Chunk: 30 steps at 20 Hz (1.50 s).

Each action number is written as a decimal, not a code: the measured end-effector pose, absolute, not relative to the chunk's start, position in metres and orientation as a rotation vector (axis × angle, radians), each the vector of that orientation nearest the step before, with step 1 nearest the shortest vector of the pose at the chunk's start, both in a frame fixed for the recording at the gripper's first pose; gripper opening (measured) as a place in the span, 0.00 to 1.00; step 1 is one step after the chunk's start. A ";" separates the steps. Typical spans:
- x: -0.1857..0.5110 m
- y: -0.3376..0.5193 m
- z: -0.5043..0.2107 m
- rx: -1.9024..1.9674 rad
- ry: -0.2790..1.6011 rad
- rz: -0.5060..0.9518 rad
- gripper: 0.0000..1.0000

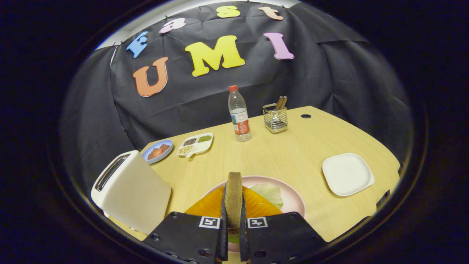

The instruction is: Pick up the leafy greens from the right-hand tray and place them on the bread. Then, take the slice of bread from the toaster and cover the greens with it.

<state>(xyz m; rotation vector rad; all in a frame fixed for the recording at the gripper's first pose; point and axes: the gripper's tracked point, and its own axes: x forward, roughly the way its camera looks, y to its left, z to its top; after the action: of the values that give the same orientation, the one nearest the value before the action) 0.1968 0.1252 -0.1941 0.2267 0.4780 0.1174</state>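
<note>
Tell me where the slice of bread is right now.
In the gripper view, the slice of bread stands on edge, clamped by the gripper, over the pink plate, right of the toaster.

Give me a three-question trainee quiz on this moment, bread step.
1. True or false: the gripper is shut on the bread slice.
2. What lies under the held slice on the pink plate? A) greens B) strawberries C) nothing
3. Fill in: the white tray on the table is ____.

Key: 1 true; 2 A; 3 empty
</note>
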 end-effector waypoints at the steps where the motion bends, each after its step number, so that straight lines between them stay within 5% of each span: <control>1: 0.197 0.121 -0.197 0.226 0.483 0.120 0.12; 10: 0.203 0.096 -0.227 0.150 0.475 0.119 0.21; 26: 0.186 0.064 -0.193 -0.020 0.327 0.035 0.93; 30: 0.158 0.067 -0.132 -0.054 0.185 0.038 0.94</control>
<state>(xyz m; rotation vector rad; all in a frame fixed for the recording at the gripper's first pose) 0.1577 0.0675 -0.1319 -0.0540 0.1849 0.0384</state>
